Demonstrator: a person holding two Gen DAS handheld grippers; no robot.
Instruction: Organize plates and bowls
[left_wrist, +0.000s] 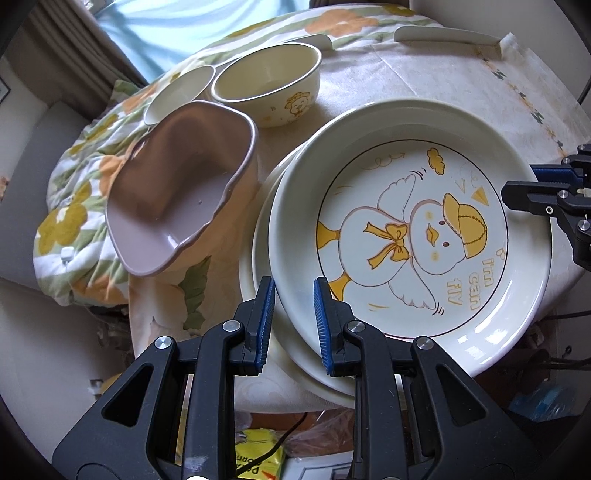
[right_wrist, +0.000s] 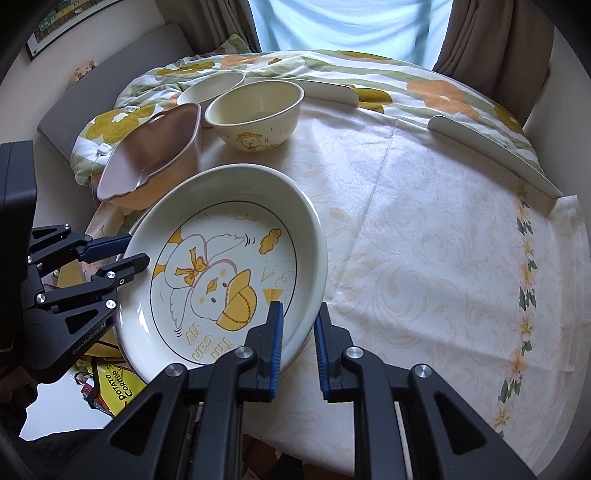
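Note:
A cream plate with a duck drawing (left_wrist: 410, 236) (right_wrist: 221, 280) lies on top of another cream plate (left_wrist: 258, 258) at the table's near edge. My left gripper (left_wrist: 294, 314) straddles the duck plate's left rim, jaws apart, one finger inside and one outside. My right gripper (right_wrist: 298, 339) straddles the opposite rim the same way. A pink-brown irregular bowl (left_wrist: 177, 188) (right_wrist: 147, 162), a cream duck bowl (left_wrist: 269, 85) (right_wrist: 255, 110) and a smaller cream bowl (left_wrist: 181, 92) (right_wrist: 210, 88) stand behind the plates.
A floral quilt (left_wrist: 74, 206) is bunched at the table's left and back. White curved edge guards (right_wrist: 491, 147) lie at the back right. The patterned tablecloth (right_wrist: 424, 240) spreads to the right. A yellow snack bag (right_wrist: 114, 384) lies below the table edge.

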